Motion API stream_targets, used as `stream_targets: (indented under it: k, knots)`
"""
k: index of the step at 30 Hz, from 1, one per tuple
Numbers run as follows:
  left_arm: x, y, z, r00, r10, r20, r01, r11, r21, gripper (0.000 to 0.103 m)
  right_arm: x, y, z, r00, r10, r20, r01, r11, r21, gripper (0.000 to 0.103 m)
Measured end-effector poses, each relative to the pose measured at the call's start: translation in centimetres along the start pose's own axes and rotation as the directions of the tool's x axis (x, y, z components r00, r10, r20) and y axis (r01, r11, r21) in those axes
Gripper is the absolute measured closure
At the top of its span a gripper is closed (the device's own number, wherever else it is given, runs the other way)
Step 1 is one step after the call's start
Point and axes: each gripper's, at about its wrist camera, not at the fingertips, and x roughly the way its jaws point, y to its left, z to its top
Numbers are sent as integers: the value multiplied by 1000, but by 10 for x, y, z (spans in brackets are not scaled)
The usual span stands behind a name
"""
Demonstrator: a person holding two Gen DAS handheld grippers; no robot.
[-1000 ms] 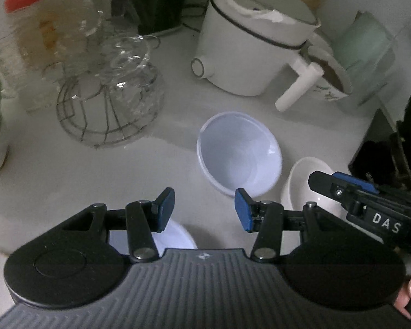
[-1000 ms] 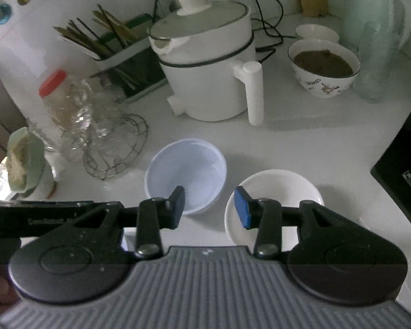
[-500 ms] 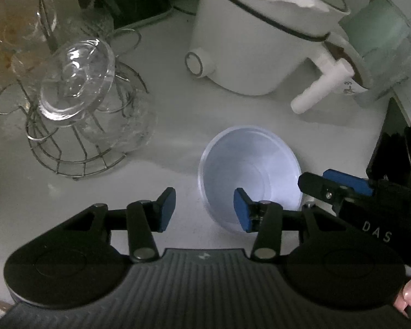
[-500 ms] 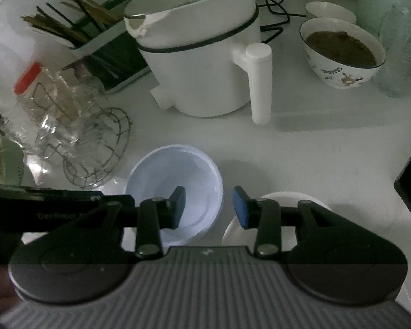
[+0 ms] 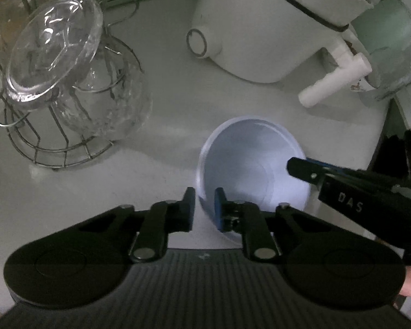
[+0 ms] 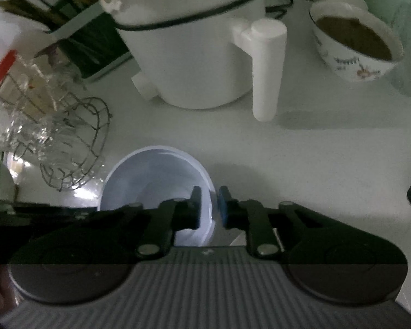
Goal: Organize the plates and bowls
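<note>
A pale blue bowl (image 5: pixel 252 164) stands on the white counter; it also shows in the right wrist view (image 6: pixel 156 175). My left gripper (image 5: pixel 204 203) is shut on its left rim, one finger inside and one outside. My right gripper (image 6: pixel 208 203) is shut on its right rim, and shows in the left wrist view as a black arm (image 5: pixel 356 192) reaching over the bowl. A sliver of a white dish (image 6: pixel 237 241) shows below my right fingers; most of it is hidden.
A white electric pot (image 6: pixel 194 49) with a handle stands behind the bowl. A wire rack with glass dishes (image 5: pixel 68 87) is to the left. A patterned bowl of brown food (image 6: pixel 353 46), a chopstick holder (image 6: pixel 68 35) and a red-capped jar (image 6: pixel 5 65) line the back.
Both grippers moved down and forward to the blue bowl and closed on its opposite rims. The white dish has slipped almost out of view under the right gripper.
</note>
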Motion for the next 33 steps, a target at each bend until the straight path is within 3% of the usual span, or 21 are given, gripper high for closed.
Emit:
stream_targets:
  k: [7,23,33]
  knots:
    - [-12,1,-4,999,30,12,-30,1000,-2,87,-6,9,-5,1000,18,-1,-18,1000,-26,91]
    - [-76,11,-18,995,-58,82,61,998,-24,87,-55,19,-20,999,44,20,-43,999,-16,91]
    - [-126,14,-41,991,-49,123,52,998,-23,86,-91,46,-31,997,74,26,-73,997,-31,91]
